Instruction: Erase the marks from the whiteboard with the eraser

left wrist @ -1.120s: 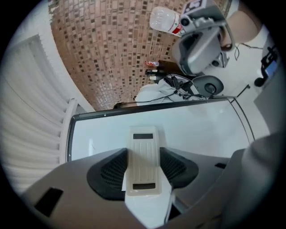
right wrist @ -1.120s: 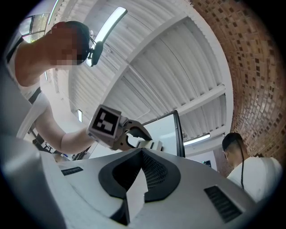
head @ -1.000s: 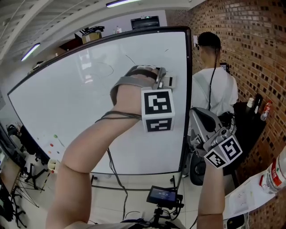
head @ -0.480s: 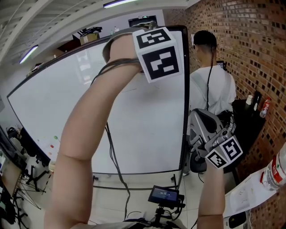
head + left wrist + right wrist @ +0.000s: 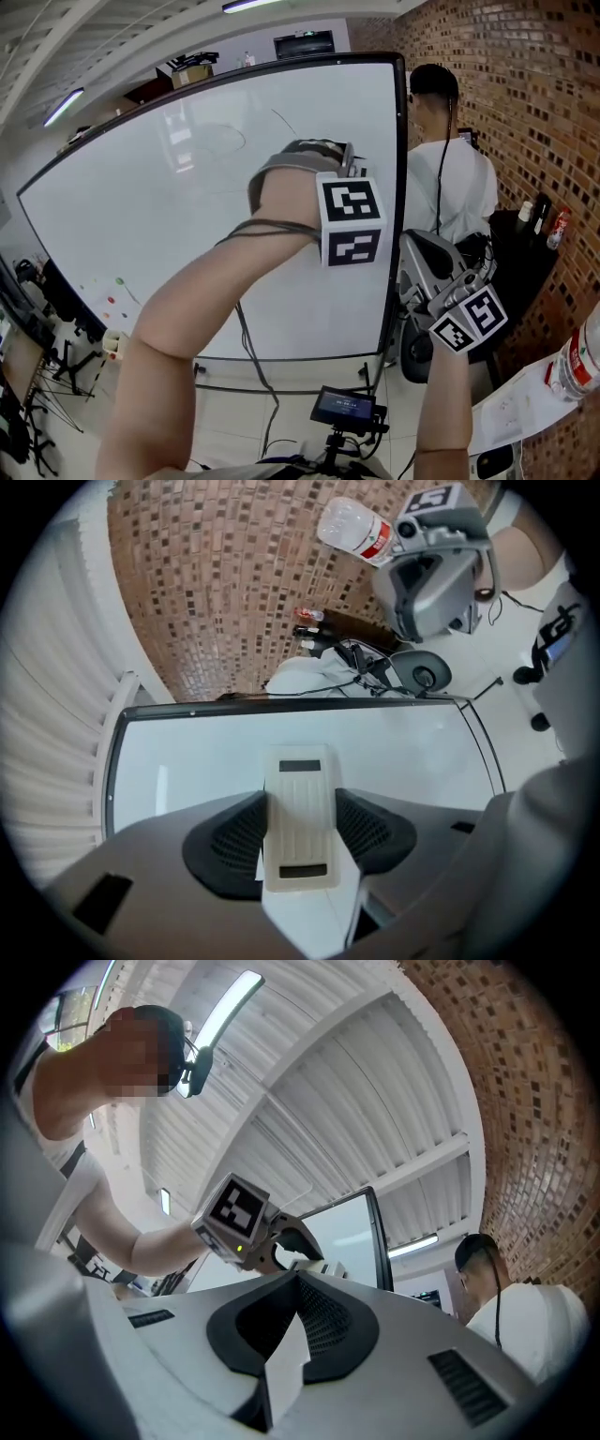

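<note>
Gripping a cream, ribbed plastic eraser (image 5: 300, 794) by its long sides in the jaws of the left gripper (image 5: 302, 834), far end towards the large white whiteboard (image 5: 141, 216) in its black frame, in the board's upper right part; impossible to say whether touching the surface or just off it.

Liable to twist or slide out of the jaws under a hard press, being pinched only along smooth edges. Could easily pass over the thin dark stroke (image 5: 278, 119) and the faint loop (image 5: 220, 141), both higher up and apart from the eraser. Might also snag the dark cable (image 5: 262, 225) looped round the wrist, or knock the frame on a sweep too far right, where a person in a white shirt (image 5: 459, 192) stands just beside the board.

Reaching up and forward with the left arm, forearm crossing the board, gripper aimed near level at the surface. Holding the right gripper (image 5: 295, 1312) low at the right, tipped upward, jaws pressed together on nothing.
</note>
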`<control>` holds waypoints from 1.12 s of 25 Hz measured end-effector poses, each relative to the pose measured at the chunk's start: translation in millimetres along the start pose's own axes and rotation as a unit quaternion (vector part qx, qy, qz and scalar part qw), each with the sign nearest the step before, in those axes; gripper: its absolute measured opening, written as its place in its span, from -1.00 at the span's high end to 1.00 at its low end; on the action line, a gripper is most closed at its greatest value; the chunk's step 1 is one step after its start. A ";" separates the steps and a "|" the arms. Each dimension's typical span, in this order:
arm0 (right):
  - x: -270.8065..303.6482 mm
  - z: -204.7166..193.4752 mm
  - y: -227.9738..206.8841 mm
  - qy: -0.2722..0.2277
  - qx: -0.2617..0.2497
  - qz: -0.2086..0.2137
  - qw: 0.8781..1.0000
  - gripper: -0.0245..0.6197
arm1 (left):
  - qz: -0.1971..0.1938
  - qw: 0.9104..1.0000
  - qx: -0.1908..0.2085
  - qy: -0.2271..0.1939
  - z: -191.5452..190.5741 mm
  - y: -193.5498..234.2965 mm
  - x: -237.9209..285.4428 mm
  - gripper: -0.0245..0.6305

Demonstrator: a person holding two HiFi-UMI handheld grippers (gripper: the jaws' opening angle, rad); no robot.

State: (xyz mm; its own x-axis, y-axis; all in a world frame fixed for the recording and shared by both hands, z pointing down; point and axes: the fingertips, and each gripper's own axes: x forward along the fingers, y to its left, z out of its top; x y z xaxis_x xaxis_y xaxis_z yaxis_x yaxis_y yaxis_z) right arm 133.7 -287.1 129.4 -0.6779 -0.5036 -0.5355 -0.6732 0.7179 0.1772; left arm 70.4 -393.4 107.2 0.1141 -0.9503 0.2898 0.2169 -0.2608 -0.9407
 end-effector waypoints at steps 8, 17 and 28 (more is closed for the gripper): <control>-2.2 -16.7 1.4 0.007 0.011 0.009 1.000 0.86 | 0.106 0.993 -0.046 -0.034 2.1 60.4 -18.6 0.11; -1.9 -36.2 -2.3 0.019 0.016 0.010 1.000 0.86 | 0.137 0.990 -0.014 -0.031 4.6 52.3 -14.8 0.11; 7.7 -28.4 9.0 0.009 0.006 0.032 0.999 0.86 | 0.106 0.992 0.001 -0.073 20.0 4.1 -12.0 0.11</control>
State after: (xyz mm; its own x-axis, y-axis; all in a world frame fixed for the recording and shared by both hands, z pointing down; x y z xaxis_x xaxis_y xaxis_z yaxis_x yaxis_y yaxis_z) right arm 113.9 -298.2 150.3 -0.7255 -0.4644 -0.5080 -0.6240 0.7553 0.2006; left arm 89.3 -379.7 103.4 0.2965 -0.9489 0.1079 0.1751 -0.0571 -0.9829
